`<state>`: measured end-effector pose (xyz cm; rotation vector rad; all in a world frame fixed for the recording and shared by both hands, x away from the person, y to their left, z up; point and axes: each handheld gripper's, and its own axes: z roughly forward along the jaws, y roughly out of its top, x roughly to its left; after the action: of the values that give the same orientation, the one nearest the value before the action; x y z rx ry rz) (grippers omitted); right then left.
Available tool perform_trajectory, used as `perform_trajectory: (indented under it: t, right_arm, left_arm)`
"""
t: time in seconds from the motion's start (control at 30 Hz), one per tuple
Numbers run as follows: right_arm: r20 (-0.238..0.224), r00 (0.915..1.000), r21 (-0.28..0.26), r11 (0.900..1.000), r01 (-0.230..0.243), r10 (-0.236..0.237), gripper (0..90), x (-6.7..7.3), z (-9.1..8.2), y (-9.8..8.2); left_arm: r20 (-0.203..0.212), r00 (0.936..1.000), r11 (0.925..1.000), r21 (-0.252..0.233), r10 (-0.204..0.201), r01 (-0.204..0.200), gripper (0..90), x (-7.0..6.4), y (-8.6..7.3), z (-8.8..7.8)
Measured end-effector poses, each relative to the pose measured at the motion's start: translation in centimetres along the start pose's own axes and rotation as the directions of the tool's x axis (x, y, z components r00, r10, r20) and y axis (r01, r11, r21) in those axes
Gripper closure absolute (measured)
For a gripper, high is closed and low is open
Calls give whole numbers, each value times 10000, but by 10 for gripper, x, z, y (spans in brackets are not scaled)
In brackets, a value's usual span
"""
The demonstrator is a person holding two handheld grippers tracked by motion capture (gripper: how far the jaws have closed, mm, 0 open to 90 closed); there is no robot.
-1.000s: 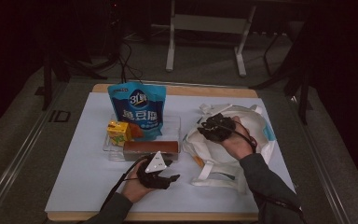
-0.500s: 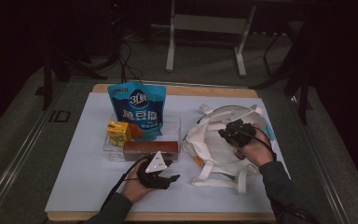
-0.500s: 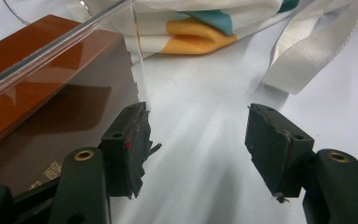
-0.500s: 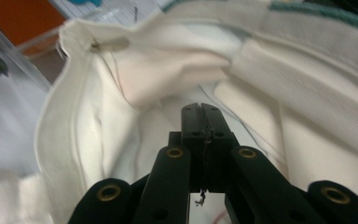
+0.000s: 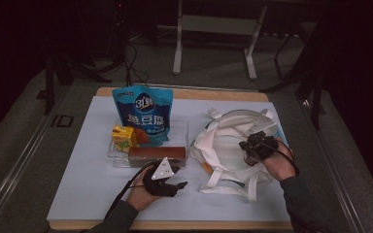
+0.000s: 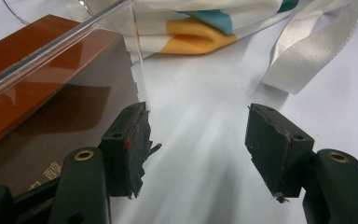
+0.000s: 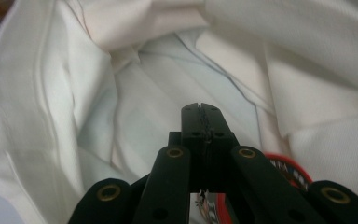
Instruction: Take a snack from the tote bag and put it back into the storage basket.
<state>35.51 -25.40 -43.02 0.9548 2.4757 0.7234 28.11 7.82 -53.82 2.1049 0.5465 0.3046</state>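
right gripper (image 7: 200,108) over the bag (image 5: 223,145) mouth, jaws just closed together, holding nothing; left gripper (image 6: 198,140) wide open, empty, beside the tray (image 5: 182,127), parked ready

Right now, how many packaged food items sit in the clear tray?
3. The blue pouch stands at the back, the yellow carton is at the left, and the brown box lies along the front. More could be hidden behind the pouch.
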Motion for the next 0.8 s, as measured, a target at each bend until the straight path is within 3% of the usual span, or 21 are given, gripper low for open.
perform_trajectory:
  t: [0.37,0.8]
  right_arm:
    - [439,9987,167,9995,-265,257,896,-3,-18,-33]
    - [860,9934,656,9945,-822,765,898,-14,-19,-68]
  left_arm:
    - [-14,10000,10000,8,-8,8,395,0,0,0]
    - [10,10000,10000,12,-58,58,393,0,0,0]
